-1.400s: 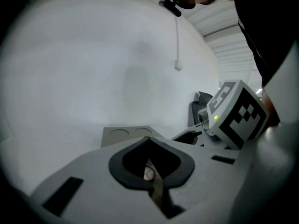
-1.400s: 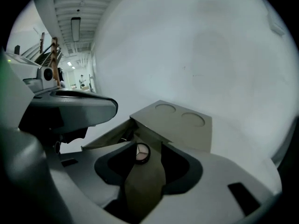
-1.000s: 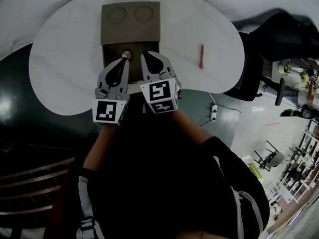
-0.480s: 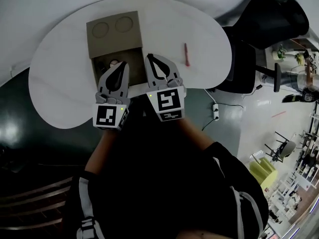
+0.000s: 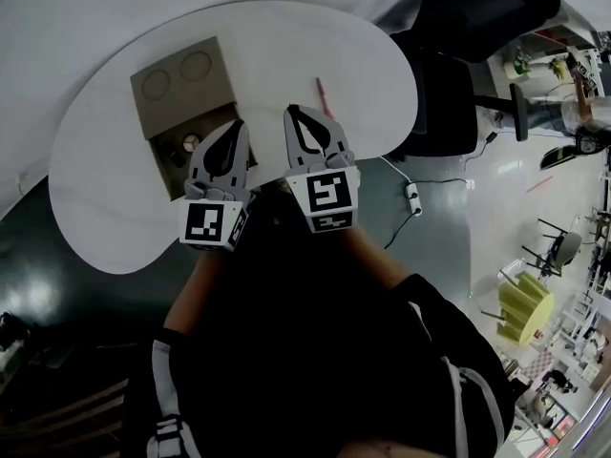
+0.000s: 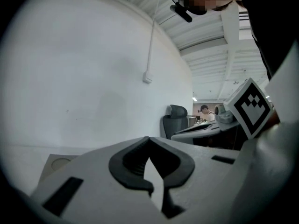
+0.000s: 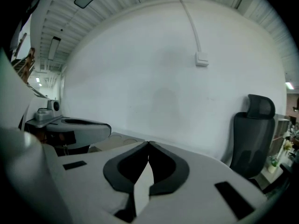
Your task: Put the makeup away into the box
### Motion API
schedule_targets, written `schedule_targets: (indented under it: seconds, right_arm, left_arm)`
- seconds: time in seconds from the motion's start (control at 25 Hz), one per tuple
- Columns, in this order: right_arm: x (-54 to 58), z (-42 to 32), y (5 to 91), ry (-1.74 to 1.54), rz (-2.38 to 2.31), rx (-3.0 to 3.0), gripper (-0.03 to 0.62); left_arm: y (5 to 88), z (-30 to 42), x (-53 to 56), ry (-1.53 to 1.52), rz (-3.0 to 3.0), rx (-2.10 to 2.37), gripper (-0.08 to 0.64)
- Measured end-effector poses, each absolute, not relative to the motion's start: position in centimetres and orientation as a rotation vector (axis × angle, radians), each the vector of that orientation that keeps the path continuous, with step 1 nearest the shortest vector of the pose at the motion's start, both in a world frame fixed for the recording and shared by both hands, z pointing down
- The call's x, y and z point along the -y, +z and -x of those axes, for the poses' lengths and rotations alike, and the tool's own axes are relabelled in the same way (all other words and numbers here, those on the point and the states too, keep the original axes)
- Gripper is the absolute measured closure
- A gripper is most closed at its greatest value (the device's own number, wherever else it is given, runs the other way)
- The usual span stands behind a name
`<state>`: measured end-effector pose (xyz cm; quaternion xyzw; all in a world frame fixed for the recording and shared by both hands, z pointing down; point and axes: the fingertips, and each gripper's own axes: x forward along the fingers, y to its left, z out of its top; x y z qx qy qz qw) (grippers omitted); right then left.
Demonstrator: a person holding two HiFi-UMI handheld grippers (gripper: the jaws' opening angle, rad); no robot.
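A brown cardboard box stands on the white table with its lid folded back. Small round makeup items lie inside it. A thin pink makeup pencil lies on the table to the right of the box. My left gripper hangs at the box's near right corner, shut and empty. My right gripper hangs beside it, between box and pencil, also shut on nothing. In the left gripper view the jaws meet at their tips, as they do in the right gripper view.
A black office chair stands just past the table's right edge. A plain white wall rises behind the table. A power strip with a cable lies on the floor by the chair. The table's near edge runs under my grippers.
Both grippers have drawn back and up from over the open box towards the table's near edge, still shut. The box and pencil sit further left in the head view.
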<state>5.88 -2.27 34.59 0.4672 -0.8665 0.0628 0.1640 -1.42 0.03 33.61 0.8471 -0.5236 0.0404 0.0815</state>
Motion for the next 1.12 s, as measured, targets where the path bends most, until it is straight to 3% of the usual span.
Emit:
schedule_targets:
  seconds: [0.64,1.12]
  right_arm:
    - [5.3,-13.6,35.5,0.230,-1.510,2.379,0.568]
    - [7.8,-15.7,41.1,0.312,-1.436,2.322,0.568]
  left_arm:
    - [34.9,-5.8,3.6,0.165,-2.612,1.381,0.557]
    - [38.9,-9.6,6.8,0.301,-2.570,1.292,0.557]
